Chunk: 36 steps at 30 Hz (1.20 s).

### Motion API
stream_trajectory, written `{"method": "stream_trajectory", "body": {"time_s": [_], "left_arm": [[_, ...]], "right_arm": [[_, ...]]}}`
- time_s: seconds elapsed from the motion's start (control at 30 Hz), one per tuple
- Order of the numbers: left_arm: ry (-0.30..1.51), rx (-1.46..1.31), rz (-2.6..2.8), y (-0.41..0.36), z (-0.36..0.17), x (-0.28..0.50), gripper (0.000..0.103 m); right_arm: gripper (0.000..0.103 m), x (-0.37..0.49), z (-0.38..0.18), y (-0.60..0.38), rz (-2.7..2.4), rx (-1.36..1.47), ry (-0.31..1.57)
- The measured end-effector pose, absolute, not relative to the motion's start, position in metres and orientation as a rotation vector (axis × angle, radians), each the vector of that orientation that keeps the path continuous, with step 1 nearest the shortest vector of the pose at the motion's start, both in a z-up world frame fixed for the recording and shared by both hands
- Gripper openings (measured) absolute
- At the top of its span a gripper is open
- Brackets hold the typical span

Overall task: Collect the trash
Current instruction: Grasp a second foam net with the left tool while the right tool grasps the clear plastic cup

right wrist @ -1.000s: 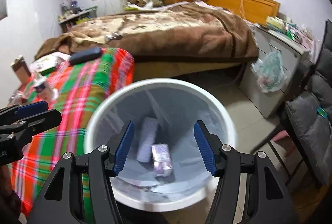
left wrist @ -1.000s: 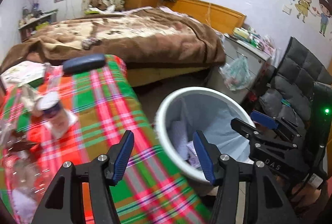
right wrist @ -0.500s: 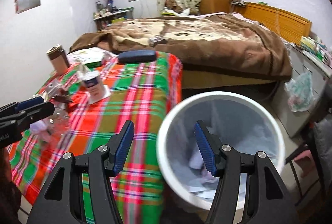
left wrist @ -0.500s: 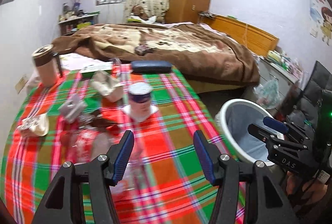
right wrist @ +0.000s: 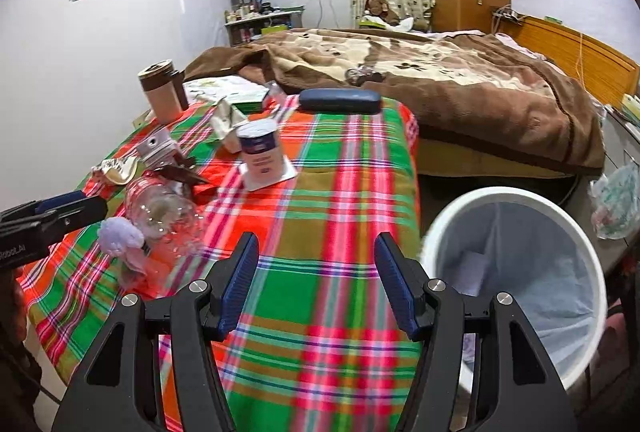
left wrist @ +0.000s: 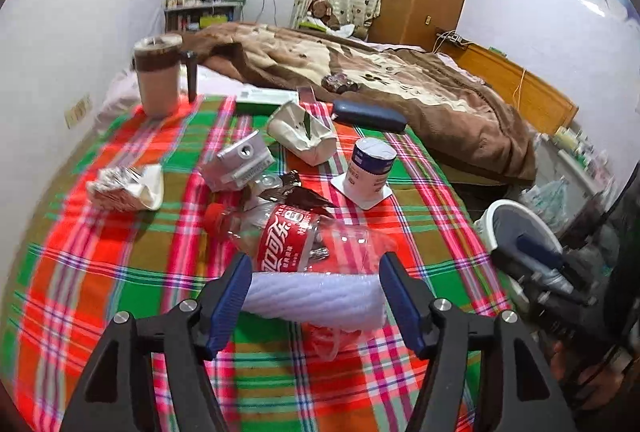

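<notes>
the left tool (left wrist: 316, 296) has just been opening, its jaws apart around a white foam roll (left wrist: 316, 294) lying crosswise at the worktop's (left wrist: 120, 272) near edge. the right tool (right wrist: 316, 284), apart and empty, sits farther, beside the bin (right wrist: 516, 264).

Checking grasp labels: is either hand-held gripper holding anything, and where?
Nothing held. Left hand-held gripper is open around the white foam roll, its jaws having just opened; right hand-held gripper is open, empty.
</notes>
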<state>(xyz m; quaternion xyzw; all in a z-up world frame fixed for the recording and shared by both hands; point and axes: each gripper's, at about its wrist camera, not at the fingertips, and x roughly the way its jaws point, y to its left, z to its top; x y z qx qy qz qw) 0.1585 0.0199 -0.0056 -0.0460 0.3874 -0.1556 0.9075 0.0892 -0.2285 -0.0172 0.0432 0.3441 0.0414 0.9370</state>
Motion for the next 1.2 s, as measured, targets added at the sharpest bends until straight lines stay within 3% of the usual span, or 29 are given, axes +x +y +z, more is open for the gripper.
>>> {"method": "stream_trajectory", "body": {"time_s": [0.4, 0.7, 0.93, 1.2], "left_arm": [[0.927, -0.11, -0.453, 0.017, -0.032, 0.184, 0.066], [0.972, -0.044, -0.394, 0.055, -0.041, 0.166, 0.066], [1.032, -0.162, -0.367, 0.089, -0.06, 0.164, 0.066], [1.032, -0.185, -0.44, 0.066, -0.064, 0.142, 0.066]], "right_arm": [[0.061, 0.092, -0.016, -0.202, 0.109, 0.05, 0.712], [0.061, 0.095, -0.019, -0.181, 0.156, 0.04, 0.73], [0.061, 0.094, -0.027, -0.156, 0.235, 0.019, 0.761], [0.061, 0.088, -0.026, -0.15, 0.233, 0.01, 0.756]]}}
